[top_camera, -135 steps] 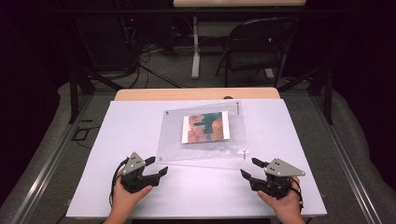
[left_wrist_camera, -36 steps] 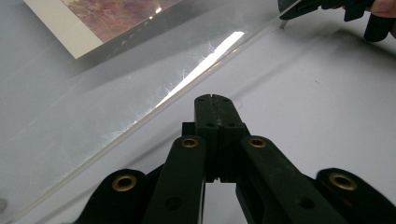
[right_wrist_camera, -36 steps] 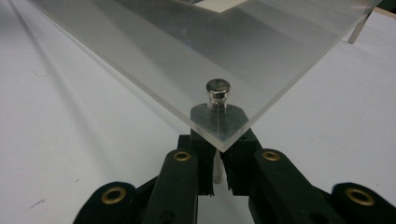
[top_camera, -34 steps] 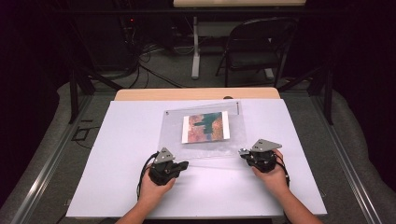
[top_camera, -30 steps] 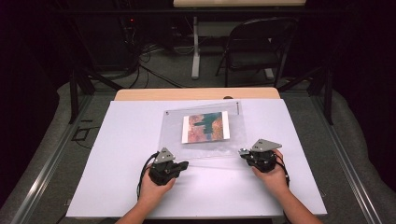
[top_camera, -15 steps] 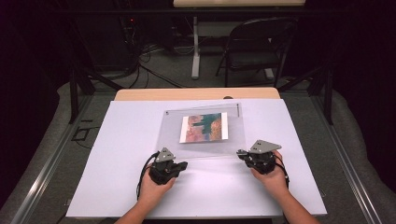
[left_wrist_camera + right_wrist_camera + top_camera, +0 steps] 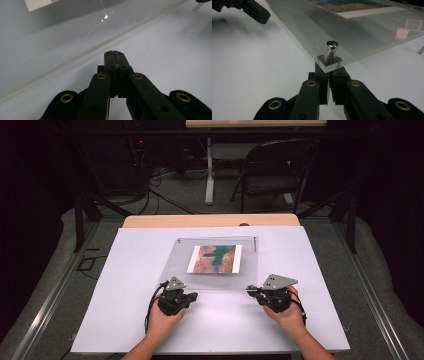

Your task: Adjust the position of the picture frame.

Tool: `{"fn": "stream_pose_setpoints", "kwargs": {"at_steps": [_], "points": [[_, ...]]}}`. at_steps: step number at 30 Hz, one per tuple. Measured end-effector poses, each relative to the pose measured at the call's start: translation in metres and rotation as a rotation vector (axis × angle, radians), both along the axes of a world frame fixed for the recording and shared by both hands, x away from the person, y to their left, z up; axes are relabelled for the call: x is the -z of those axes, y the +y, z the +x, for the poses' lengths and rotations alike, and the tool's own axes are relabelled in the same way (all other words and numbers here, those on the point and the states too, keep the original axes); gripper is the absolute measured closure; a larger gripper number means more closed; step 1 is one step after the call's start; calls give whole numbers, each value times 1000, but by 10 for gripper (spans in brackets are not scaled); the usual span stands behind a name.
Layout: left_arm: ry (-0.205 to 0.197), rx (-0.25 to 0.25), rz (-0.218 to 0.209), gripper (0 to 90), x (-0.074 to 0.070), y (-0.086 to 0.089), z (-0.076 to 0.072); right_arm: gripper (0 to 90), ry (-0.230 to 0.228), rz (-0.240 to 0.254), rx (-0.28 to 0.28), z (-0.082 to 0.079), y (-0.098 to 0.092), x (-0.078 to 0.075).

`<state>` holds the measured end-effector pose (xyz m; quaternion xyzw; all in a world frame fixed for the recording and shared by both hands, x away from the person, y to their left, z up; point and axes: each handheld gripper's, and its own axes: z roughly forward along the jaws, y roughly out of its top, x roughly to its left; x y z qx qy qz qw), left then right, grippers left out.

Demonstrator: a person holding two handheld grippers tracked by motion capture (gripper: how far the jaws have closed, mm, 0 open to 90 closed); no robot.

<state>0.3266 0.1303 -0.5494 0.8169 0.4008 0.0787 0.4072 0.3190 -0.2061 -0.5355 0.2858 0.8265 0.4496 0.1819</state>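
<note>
A clear acrylic sheet [image 7: 215,270] lies over a colourful picture [image 7: 215,258] in the middle of the white table [image 7: 120,295]. My right gripper [image 7: 251,291] is at the sheet's near right corner. In the right gripper view its jaws [image 7: 328,68] are shut on the shaft of a small metal pin [image 7: 332,48] that stands through that corner of the sheet [image 7: 362,32], which sits raised off the table. My left gripper [image 7: 192,296] rests by the sheet's near edge, shut with nothing held [image 7: 114,53], just short of that edge [image 7: 75,56].
A wooden table edge [image 7: 210,220] runs behind the white top. Beyond it stand a black folding chair [image 7: 277,170] and a desk leg with cables on the floor. Bare white surface spreads left, right and in front of the sheet.
Both grippers came forward from the table's front edge to the sheet's near edge. In the last second the right gripper shifted left and slightly up with the corner; the left stayed still.
</note>
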Motion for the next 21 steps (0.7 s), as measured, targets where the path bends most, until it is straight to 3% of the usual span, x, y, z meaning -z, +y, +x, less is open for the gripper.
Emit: {"fn": "stream_pose_setpoints", "kwargs": {"at_steps": [14,21], "points": [[38,-44,-24,900,-4,13,10,851,23,30,-80,-15,21,-3],[51,-72,-28,900,-6,21,17,845,15,21,-99,-20,32,-6]]}}
